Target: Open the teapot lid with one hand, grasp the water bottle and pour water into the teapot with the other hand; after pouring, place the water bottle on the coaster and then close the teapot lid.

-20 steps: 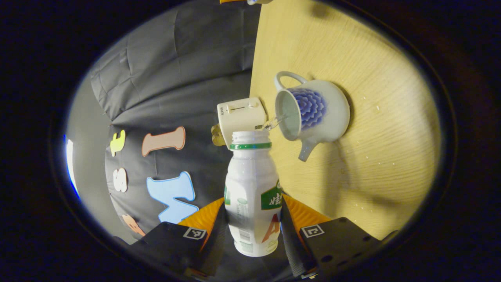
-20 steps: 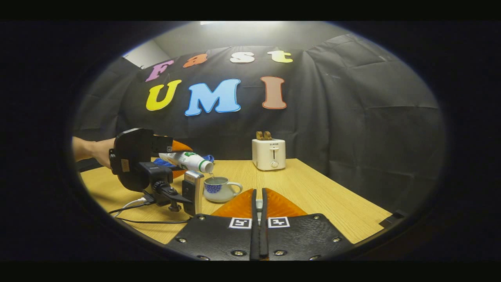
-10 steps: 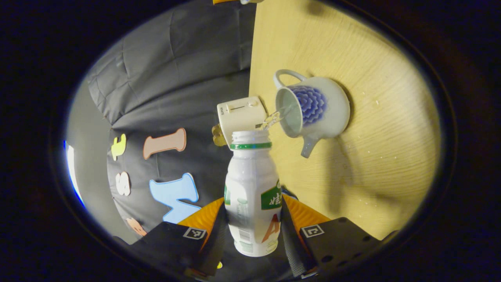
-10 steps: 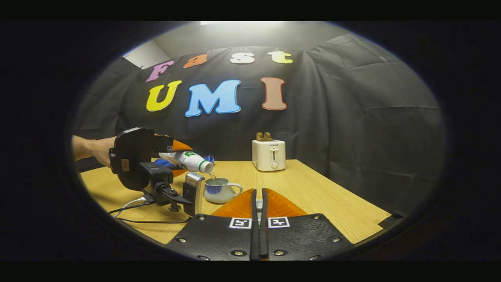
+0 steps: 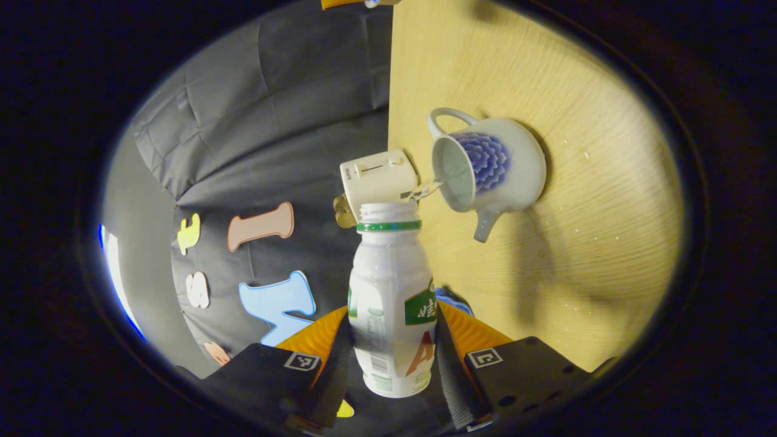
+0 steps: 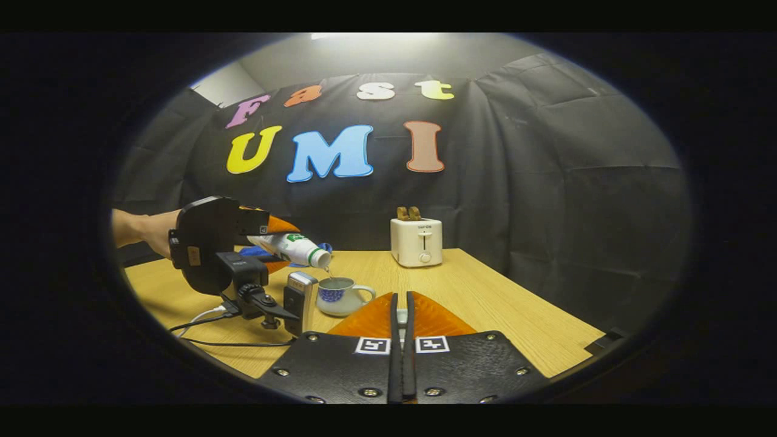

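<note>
1. My left gripper (image 5: 391, 364) clamps the water bottle (image 5: 391, 297) between both fingers, tipped mouth-down over the open teapot (image 5: 488, 164).
2. A thin stream of water falls into the teapot, which stands on the table (image 5: 607, 212) near the toaster (image 6: 416, 241).
3. My right gripper (image 6: 401, 340) is closed, fingers nearly touching; a small pale thing sits between them and I cannot identify it.

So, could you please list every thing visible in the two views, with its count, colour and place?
Plastic water bottle: one, white with green neck ring, tilted over the teapot, a thin stream leaving its mouth.
Ceramic teapot: one, white with blue flower, lid off, on the table.
Toaster: one, cream, at the table's far edge.
Wooden table: one, light wood.
Blue item: one, behind the bottle, kind unclear.
Left gripper: one, clamped on the bottle.
Right gripper: one, fingers together, low above the table.
Hand: one, holding the left gripper.
</note>
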`<move>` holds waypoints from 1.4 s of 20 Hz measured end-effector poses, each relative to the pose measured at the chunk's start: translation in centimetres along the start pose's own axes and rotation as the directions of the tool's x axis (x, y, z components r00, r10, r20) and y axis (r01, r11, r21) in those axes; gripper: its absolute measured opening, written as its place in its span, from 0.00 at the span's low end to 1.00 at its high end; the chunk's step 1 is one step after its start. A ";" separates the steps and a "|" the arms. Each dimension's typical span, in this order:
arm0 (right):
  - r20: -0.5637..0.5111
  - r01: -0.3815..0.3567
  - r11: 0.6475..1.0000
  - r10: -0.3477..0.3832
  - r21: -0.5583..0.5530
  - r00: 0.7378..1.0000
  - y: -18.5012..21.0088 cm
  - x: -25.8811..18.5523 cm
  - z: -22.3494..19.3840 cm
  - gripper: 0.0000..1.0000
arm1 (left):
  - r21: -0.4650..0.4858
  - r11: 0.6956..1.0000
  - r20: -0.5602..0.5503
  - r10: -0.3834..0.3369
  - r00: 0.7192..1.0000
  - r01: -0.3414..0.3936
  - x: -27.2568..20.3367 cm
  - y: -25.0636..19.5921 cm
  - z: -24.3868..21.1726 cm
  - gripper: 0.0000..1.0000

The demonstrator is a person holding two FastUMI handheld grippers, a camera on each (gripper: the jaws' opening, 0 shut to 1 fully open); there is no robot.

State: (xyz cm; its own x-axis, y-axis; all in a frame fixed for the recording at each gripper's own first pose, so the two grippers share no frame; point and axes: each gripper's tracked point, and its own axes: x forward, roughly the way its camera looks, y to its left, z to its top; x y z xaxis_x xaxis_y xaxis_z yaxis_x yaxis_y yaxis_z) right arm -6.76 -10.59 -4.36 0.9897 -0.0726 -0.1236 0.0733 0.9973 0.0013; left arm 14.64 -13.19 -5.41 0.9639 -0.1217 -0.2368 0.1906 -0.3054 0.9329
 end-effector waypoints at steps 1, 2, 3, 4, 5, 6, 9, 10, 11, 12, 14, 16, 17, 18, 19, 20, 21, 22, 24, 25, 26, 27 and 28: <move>0.001 0.001 1.000 -0.001 0.000 1.000 -0.1 -0.1 0.0 0.00 | 0.002 1.000 0.000 0.002 1.000 -0.002 0.0 0.1 0.0 0.73; 0.002 0.001 1.000 -0.001 0.000 1.000 -0.1 -0.2 0.1 0.00 | 0.006 1.000 0.000 -0.001 1.000 0.001 0.0 0.0 0.1 0.79; 0.003 0.001 1.000 -0.001 0.000 1.000 -0.1 -0.1 0.1 0.00 | 0.010 1.000 0.000 -0.001 1.000 0.001 -0.1 0.2 0.1 0.73; 0.004 0.002 1.000 -0.002 0.000 1.000 -0.1 -0.1 0.1 0.00 | 0.015 1.000 0.001 -0.001 1.000 0.001 0.0 0.1 0.1 0.73; 0.004 0.002 1.000 -0.002 -0.001 1.000 -0.1 -0.1 0.1 0.00 | 0.019 1.000 0.003 -0.002 1.000 0.002 0.0 0.2 0.2 0.73; 0.004 0.001 1.000 -0.001 0.000 1.000 -0.1 -0.2 0.2 0.00 | 0.024 1.000 0.003 -0.002 1.000 0.002 0.0 0.2 0.3 0.73; 0.004 0.003 1.000 -0.003 -0.001 1.000 -0.2 -0.1 0.1 0.00 | 0.040 0.999 0.000 -0.015 1.000 0.015 0.0 0.1 0.3 0.73; 0.006 -0.002 1.000 0.002 0.002 1.000 -0.1 -0.1 0.2 0.00 | 0.046 0.999 0.000 -0.017 1.000 0.017 0.1 0.0 0.3 0.73; 0.009 -0.004 1.000 0.004 0.003 1.000 -0.1 -0.2 0.3 0.01 | 0.050 0.999 -0.001 -0.017 1.000 0.017 0.1 0.1 0.3 0.73; 0.008 -0.002 1.000 0.002 -0.004 1.000 -0.1 -0.1 0.3 0.01 | 0.053 0.998 -0.001 -0.019 1.000 0.019 0.2 0.1 0.3 0.73; 0.009 -0.004 1.000 0.004 -0.006 1.000 0.0 -0.2 0.3 0.00 | 0.063 0.998 -0.004 -0.020 1.000 0.020 0.2 0.1 0.4 0.79; 0.010 -0.005 1.000 0.005 -0.011 1.000 0.1 -0.3 0.4 0.00 | 0.073 0.997 -0.003 -0.023 1.000 0.023 0.2 0.1 0.4 0.73; 0.010 -0.005 1.000 0.005 -0.012 1.000 0.1 -0.3 0.4 0.00 | 0.078 0.997 0.002 -0.018 1.000 0.017 0.1 0.4 0.6 0.73; 0.011 -0.005 1.000 0.005 -0.010 1.000 0.1 -0.3 0.4 0.00 | 0.084 0.996 0.002 -0.014 1.000 0.013 0.2 0.5 0.6 0.73; 0.010 -0.007 1.000 0.007 -0.010 1.000 0.1 -0.3 0.4 0.00 | 0.089 0.996 0.002 -0.011 1.000 0.011 0.1 0.7 0.6 0.79; 0.010 -0.008 1.000 0.009 -0.006 1.000 0.1 -0.3 0.4 0.01 | 0.092 0.996 -0.002 -0.014 1.000 0.014 0.1 0.5 0.5 0.79; 0.009 -0.009 1.000 0.009 -0.005 1.000 0.1 -0.3 0.3 0.01 | 0.098 0.995 -0.004 -0.014 1.000 0.014 0.2 0.5 0.5 0.73; 0.007 -0.010 1.000 0.010 -0.006 1.000 0.2 -0.3 0.3 0.00 | 0.106 0.994 -0.007 -0.012 1.000 0.013 0.2 0.5 0.4 0.73; 0.008 -0.011 1.000 0.011 -0.007 1.000 0.2 -0.3 0.4 0.00 | 0.113 0.993 -0.011 -0.016 1.000 0.017 0.2 0.4 0.4 0.73; 0.008 -0.012 1.000 0.012 -0.008 1.000 0.2 -0.3 0.3 0.00 | 0.116 0.993 -0.013 -0.016 1.000 0.018 0.3 0.4 0.4 0.73; 0.008 -0.012 1.000 0.012 -0.008 1.000 0.2 -0.3 0.3 0.00 | 0.120 0.993 -0.011 -0.017 1.000 0.018 0.3 0.4 0.4 0.79; 0.007 -0.013 1.000 0.013 -0.007 1.000 0.2 -0.3 0.3 0.00 | 0.126 0.992 -0.013 -0.018 1.000 0.020 0.3 0.4 0.3 0.79; 0.006 -0.013 1.000 0.013 -0.008 1.000 0.2 -0.3 0.3 0.00 | 0.130 0.991 -0.013 -0.016 1.000 0.018 0.3 0.4 0.4 0.79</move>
State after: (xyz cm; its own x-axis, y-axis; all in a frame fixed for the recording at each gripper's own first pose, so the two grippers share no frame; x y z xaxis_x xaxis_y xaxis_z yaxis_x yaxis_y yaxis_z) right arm -7.02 -10.40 -3.98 0.9912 -0.0596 -0.1179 0.0594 0.9982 -0.0047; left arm 14.97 -13.74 -5.24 0.9629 -0.1047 -0.2486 0.1821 -0.4277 0.8854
